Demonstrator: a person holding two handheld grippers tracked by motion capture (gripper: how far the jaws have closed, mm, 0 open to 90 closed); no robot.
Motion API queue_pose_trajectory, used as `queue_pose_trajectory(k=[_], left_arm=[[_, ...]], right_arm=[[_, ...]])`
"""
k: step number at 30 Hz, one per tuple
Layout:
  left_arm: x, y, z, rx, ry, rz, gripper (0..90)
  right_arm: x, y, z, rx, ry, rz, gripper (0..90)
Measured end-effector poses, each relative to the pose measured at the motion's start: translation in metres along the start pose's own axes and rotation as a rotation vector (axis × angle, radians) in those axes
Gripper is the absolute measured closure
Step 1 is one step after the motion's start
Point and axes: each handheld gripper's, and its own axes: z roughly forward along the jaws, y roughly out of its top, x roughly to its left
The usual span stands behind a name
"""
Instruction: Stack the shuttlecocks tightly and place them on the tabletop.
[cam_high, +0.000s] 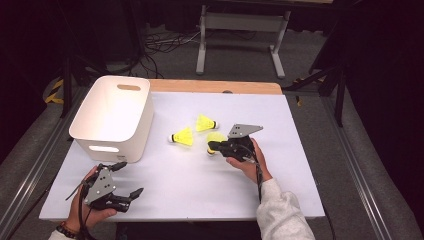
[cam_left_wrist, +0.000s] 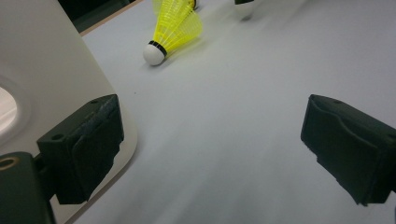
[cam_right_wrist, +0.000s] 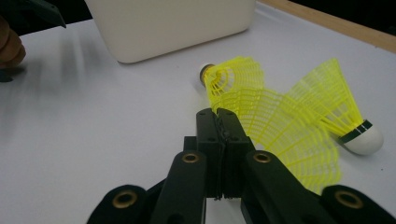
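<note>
Left gripper (cam_high: 128, 179): low at the near left of the white table (cam_high: 190, 195), held in my left hand (cam_high: 85, 207). Its jaws stand wide apart with nothing between them; in the left gripper view only bare table surface lies in the gap. One jaw sits just beside the rounded lower corner of the white bin (cam_left_wrist: 42, 79); I cannot tell whether it touches.

Right gripper (cam_high: 212, 147): mid-table, right of centre, held in my right hand (cam_high: 248, 161), the grey three-cornered plate (cam_high: 243, 130) on top. In the right gripper view the jaws are pressed together, pads meeting along their length, with the mesh skirt of the nearest yellow shuttlecock (cam_right_wrist: 285, 135) running in at the tips. The skirt edge appears pinched between the pads, though the exact bite is hidden by the jaws. In the high view this shuttlecock (cam_high: 216, 138) lies right at the jaw tips.

Second shuttlecock (cam_high: 183, 137): just beyond and to the left of the gripped one, lying on its side on the table, white cork pointing toward the bin. The left gripper view shows it (cam_left_wrist: 175, 30) ahead of the open jaws, well apart from them.

Third shuttlecock (cam_high: 205, 123): a little farther back, also on its side, cork to the right.

White bin (cam_high: 112, 117): far left of the table, upright, open top, slot handles in its end walls. Interior looks bare.
</note>
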Motion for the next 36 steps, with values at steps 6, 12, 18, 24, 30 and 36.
queue_pose_trajectory(k=[6,12,18,24,30,36], left_arm=[[-0.001,0.0,0.0,0.003,0.0,0.006,7.0],[0.0,0.0,-0.002,-0.007,-0.003,0.005,7.0],[0.0,0.0,-0.003,-0.009,-0.003,0.007,7.0],[0.0,0.001,-0.003,-0.006,-0.004,0.011,7.1],[0.0,0.001,-0.003,-0.007,-0.006,0.014,7.1],[0.0,0.001,-0.003,-0.01,-0.002,0.014,7.1]], right_arm=[[0.006,0.002,-0.002,-0.052,-0.025,-0.013,89.3],[0.012,-0.004,0.0,-0.035,-0.047,-0.049,87.3],[0.015,-0.009,-0.004,-0.006,-0.077,-0.062,81.8],[0.017,-0.013,-0.012,0.047,-0.111,-0.087,71.2],[0.018,-0.018,-0.026,0.076,-0.116,-0.093,62.8],[0.018,-0.026,-0.039,0.119,-0.118,-0.101,59.4]])
